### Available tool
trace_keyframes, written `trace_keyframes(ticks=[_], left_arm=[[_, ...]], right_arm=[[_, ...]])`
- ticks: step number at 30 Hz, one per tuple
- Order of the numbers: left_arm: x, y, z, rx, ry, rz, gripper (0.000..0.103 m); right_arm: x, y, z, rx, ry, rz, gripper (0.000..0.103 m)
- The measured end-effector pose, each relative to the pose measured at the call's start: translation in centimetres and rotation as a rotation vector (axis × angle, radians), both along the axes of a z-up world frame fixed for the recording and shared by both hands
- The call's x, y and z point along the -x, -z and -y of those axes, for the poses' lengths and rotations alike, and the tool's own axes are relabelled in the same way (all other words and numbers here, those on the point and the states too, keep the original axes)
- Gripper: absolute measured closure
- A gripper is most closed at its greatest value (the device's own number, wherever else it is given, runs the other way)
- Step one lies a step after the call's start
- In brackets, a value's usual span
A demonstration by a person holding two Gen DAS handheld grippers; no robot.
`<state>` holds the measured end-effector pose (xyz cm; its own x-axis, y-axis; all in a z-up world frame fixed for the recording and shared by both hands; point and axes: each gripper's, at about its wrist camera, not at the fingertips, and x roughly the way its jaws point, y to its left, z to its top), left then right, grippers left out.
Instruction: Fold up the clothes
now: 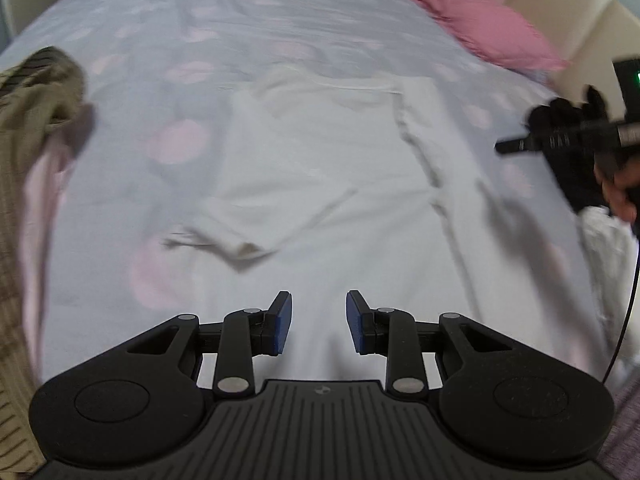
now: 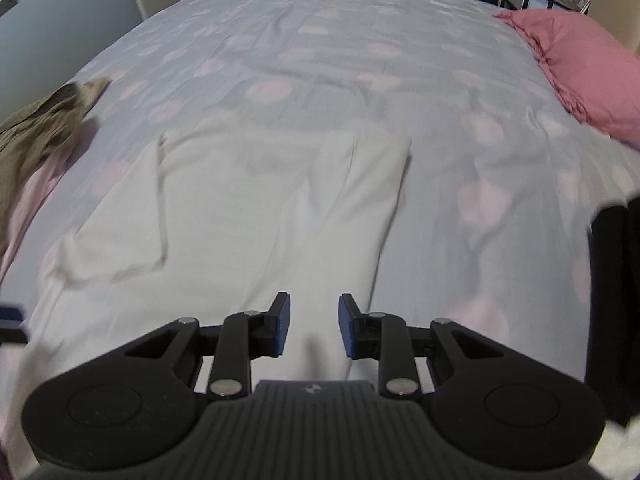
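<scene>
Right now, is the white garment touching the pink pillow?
Apart. The right wrist view shows the white garment and the pink pillow with a wide stretch of the patterned bedsheet between them.

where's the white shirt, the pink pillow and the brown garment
white shirt (image 1: 320,168), left wrist view, middle of its body
pink pillow (image 2: 592,68), right wrist view, centre of its top face
brown garment (image 2: 44,128), right wrist view, bunched middle at the bed's left edge
</scene>
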<state>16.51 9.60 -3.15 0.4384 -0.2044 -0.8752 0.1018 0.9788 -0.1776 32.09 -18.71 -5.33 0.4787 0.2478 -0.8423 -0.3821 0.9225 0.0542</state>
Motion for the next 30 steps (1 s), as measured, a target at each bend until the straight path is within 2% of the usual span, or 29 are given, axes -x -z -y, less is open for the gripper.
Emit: trace_keyframes(ticks=[4,11,16,18,19,20,24,30], left_arm=[[-0.4,0.6,-1.7,-0.022,-0.061,-0.034,0.072],[-1.2,-0.2,-1.8,-0.029,-0.024,-0.009,0.071],[-1.8,-0.6,-1.7,-0.004,-0.013,-0.015,0.071],[-1.9,-0.7,-1.5,-0.001,-0.004,-0.012,0.07],[-2.0,-0.7,-1.4,-0.003,0.0,-0.011,0.069],[-2.0,-0.7,-1.2,-0.006,0.002,-0.011,0.069],[-2.0,-0.8,-0.8,-0.006,0.013,-0.008,0.069],[-1.6,-0.8,-0.3,-0.021,0.018,0.005,0.069]], right_arm=[[-5.2,0.8,-2.5,-0.007,0.024,0.007,0.072],[-12.8,2.7,-5.8,0.003,0.112,0.006,0.063],[-15.5,5.2,-6.8,0.024,0.177,-0.043,0.063],[-16.0,6.2,-6.9,0.049,0.191,-0.056,0.069],[-16.2,6.6,-6.9,0.054,0.199,-0.061,0.089],[-16.3,6.8,-6.6,0.047,0.209,-0.067,0.095],[-15.9,6.5,-5.1,-0.012,0.23,-0.061,0.099],[-15.0,2.0,-4.7,-0.143,0.165,-0.011,0.099]])
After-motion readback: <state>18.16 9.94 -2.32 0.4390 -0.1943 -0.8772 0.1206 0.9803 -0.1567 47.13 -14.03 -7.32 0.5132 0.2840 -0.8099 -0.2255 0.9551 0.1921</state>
